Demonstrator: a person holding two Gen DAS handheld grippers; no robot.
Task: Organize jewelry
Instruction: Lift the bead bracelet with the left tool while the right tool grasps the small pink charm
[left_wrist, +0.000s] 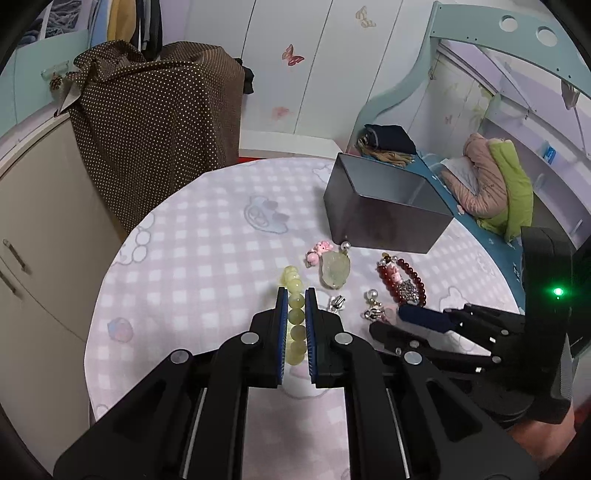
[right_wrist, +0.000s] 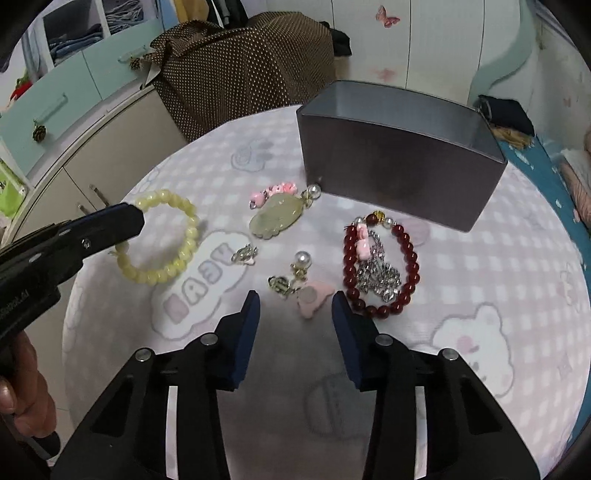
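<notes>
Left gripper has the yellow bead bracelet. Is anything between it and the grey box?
The left gripper is shut on the yellow bead bracelet. Between it and the open grey box, the pale green pendant with its pink charms lies flat on the table, near the box's front wall. Nothing upright blocks a lifted path.

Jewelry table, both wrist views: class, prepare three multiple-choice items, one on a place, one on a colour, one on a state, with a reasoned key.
1. Where is the dark red bead bracelet lying?
A. inside the box
B. on the checked cloth, before the grey rectangular box
C. on the cabinet

2. What colour are the beads held by the left gripper?
A. pale yellow
B. blue
C. black

3. How are the right gripper's jaws?
A. clamped on the pendant
B. apart, gripping nothing
C. holding the box

Key: B, it rests on cloth outside the box; A, the pale yellow bead bracelet sits between its jaws; B, nothing touches either pad.
</notes>
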